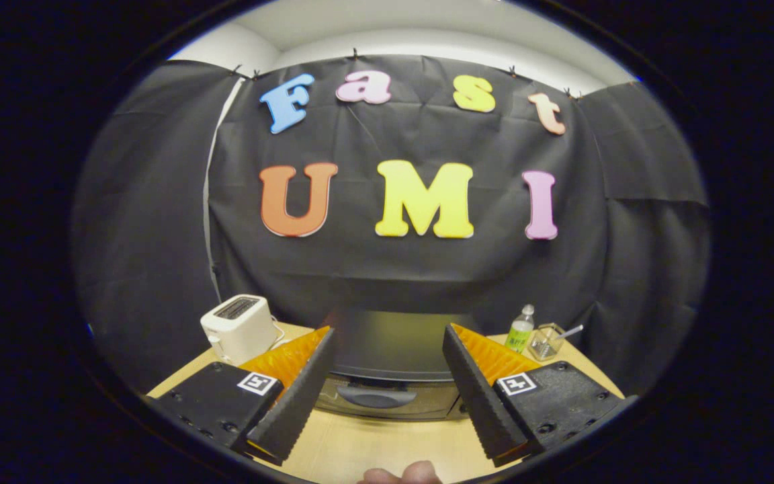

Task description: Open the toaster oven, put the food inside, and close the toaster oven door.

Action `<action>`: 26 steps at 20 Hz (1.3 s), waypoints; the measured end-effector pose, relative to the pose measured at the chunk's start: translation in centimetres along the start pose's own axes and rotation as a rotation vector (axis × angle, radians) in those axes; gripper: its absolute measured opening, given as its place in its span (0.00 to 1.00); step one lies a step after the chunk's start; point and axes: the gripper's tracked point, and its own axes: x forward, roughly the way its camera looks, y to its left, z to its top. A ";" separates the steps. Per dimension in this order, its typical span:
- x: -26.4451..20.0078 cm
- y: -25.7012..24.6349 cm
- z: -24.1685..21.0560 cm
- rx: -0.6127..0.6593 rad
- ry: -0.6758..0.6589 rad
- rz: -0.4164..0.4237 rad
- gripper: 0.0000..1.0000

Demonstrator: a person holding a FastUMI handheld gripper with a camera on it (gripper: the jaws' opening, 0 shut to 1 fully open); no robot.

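A: What is the biggest thing on the table (373, 447)?

B: The toaster oven (390, 366), dark, at twelve o'clock from the hand-held gripper (387, 336). Its door looks closed, with the handle (375, 396) low on the front, between the two fingers and just ahead of them.

A: And the fingers?

B: Spread wide, gripping nothing. The oven sits in the gap between them but neither finger touches it.

A: So which step is this?

B: By my reading, the very first: the door is not yet opened. The next move calls for bringing the fingers down and forward to the handle, closing on it or hooking it, then pulling the door out and down.

A: Where is the food?

B: I cannot pick it out here.

A: What else, smaller?

B: A white pop-up toaster (238, 328) at ten o'clock, beside the oven. At two o'clock a small clear bottle with a green label (520, 329), and just beside it a clear glass cup (546, 341) holding a thin stick or straw; what else is in it I cannot tell. At six o'clock, a fingertip (420, 472).
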 end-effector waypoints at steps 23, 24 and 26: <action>4.9 0.7 -13.5 0.018 0.215 -0.013 1.00; 4.2 0.8 -14.2 0.018 0.224 -0.018 1.00; 2.2 1.0 -15.6 -0.005 0.258 -0.022 1.00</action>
